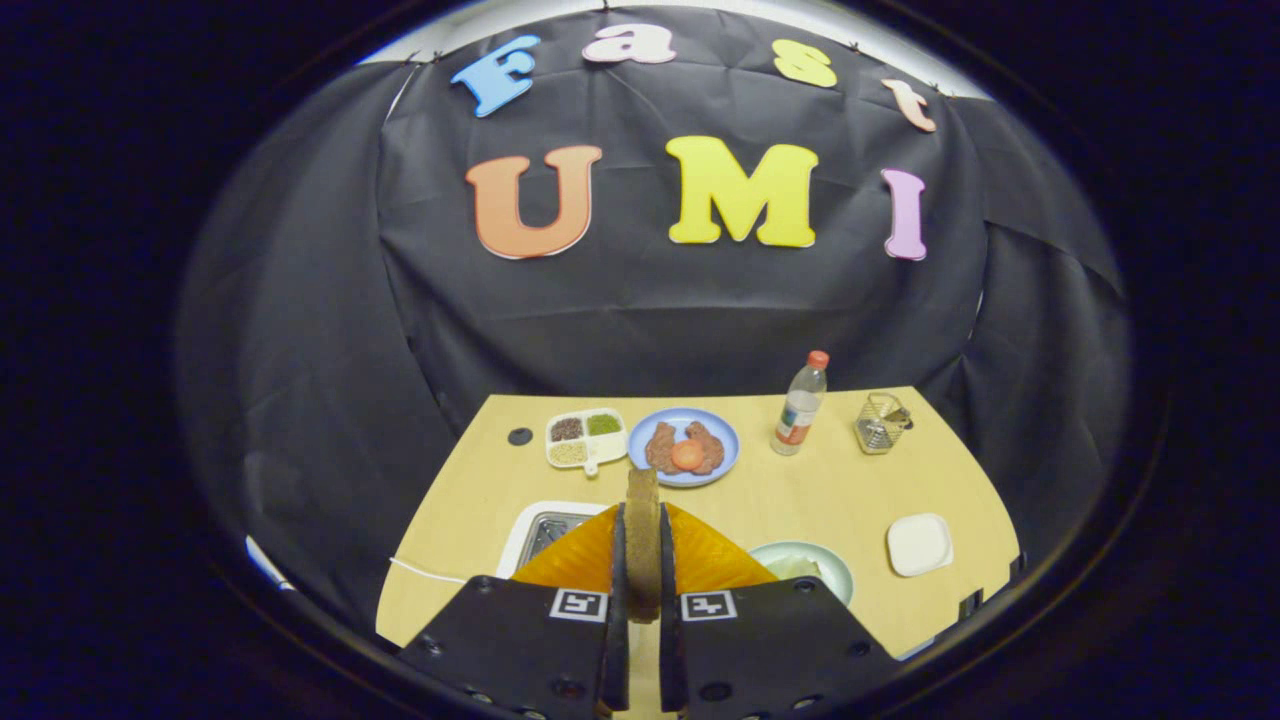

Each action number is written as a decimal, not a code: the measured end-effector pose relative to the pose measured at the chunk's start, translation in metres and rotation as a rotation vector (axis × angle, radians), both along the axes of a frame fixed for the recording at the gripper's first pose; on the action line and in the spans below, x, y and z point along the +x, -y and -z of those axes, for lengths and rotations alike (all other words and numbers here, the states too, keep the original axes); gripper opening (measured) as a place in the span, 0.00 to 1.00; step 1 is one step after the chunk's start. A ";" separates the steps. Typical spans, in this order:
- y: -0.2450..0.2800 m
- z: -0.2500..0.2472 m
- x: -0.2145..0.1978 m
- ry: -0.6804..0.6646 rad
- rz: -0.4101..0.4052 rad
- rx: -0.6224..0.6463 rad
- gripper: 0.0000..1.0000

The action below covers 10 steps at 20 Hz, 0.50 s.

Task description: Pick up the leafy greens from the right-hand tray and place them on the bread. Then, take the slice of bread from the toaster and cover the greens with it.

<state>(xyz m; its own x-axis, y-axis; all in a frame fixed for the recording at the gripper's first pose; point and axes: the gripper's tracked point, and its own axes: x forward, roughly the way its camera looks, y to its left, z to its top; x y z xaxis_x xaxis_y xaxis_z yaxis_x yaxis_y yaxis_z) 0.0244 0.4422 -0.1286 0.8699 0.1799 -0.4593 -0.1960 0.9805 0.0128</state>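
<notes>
1. The claw point(642, 560) is closed down to a narrow gap, both fingers pressing on the flat sides of a slice of bread point(642, 540) that stands on edge between them, its top sticking up past the fingertips.
2. Just beyond the left finger lies the toaster point(548, 532), a white-rimmed box with a metal slot, near the desk's point(800, 490) near-left edge; a white cord runs from it toward the left edge.
3. Just beyond the right finger sits a pale green plate point(815, 565) with the leafy greens point(792, 568) on it; whether bread lies under them I cannot tell.
4. A white square tray point(919, 544) rests near the right edge, bare wood between it and the plate.
5. Along the far edge stand a divided dish point(586, 438), a blue plate point(684, 446) with food, a bottle point(800, 404) and a wire basket point(882, 421).
6. The middle of the desk is open wood.
</notes>
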 end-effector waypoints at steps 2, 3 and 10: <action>0.026 -0.005 0.004 0.000 0.014 0.010 0.12; 0.039 -0.005 0.006 -0.004 0.024 0.016 0.12; 0.115 0.047 0.035 -0.093 0.097 0.034 0.12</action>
<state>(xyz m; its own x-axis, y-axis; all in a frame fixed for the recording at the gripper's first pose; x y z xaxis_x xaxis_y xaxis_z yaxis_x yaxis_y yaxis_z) 0.0593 0.3271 -0.1760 0.8379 0.1139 -0.5338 -0.0966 0.9935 0.0604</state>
